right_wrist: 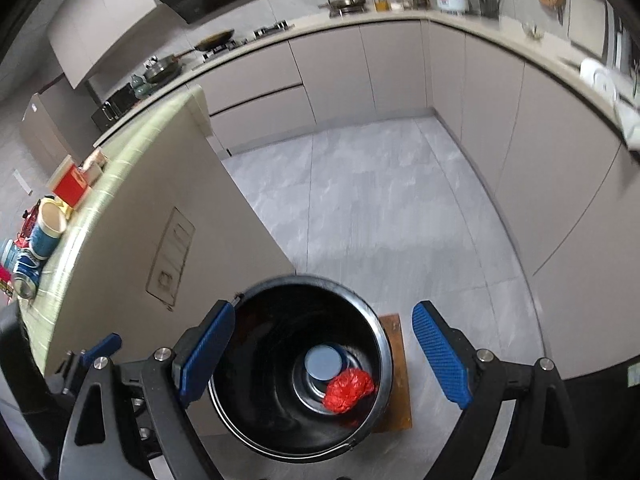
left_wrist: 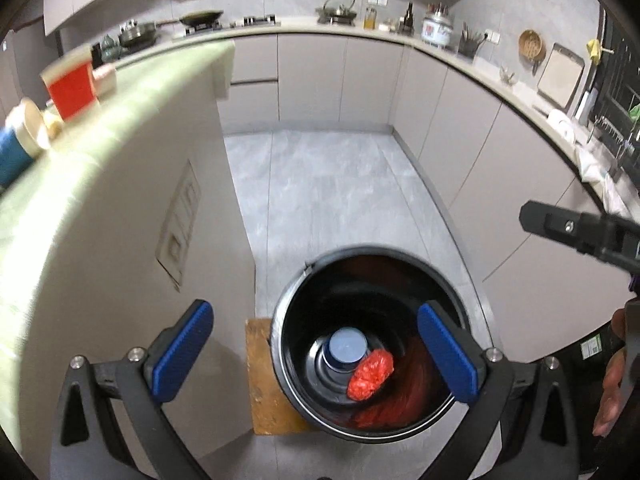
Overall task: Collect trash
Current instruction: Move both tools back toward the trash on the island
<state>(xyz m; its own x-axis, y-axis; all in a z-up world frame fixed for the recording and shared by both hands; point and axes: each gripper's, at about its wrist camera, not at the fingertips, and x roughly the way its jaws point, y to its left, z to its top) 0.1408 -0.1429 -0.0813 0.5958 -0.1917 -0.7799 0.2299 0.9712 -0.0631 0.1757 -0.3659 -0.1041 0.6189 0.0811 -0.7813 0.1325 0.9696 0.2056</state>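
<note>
A black trash bucket [left_wrist: 452, 292] stands on the floor beside the island; it also shows in the right wrist view [right_wrist: 256, 420]. Inside lie an upturned blue cup [left_wrist: 346, 350] [right_wrist: 323, 365] and a crumpled red bag [left_wrist: 370, 376] [right_wrist: 349, 394]. My left gripper [left_wrist: 316, 360] hovers open and empty above the bucket. My right gripper [right_wrist: 324, 360] is also open and empty above it. On the green island top [left_wrist: 132, 92] [right_wrist: 132, 156] sit a red box [left_wrist: 72, 90] [right_wrist: 71, 185], a blue paper cup [left_wrist: 16, 148] [right_wrist: 44, 230] and a can [right_wrist: 26, 276].
A wooden board [left_wrist: 268, 380] [right_wrist: 398, 376] lies under the bucket. Grey cabinets [left_wrist: 460, 128] and a counter with pans, kettle and bottles curve around the tiled floor [left_wrist: 328, 192]. The right gripper's body [left_wrist: 580, 232] shows in the left wrist view.
</note>
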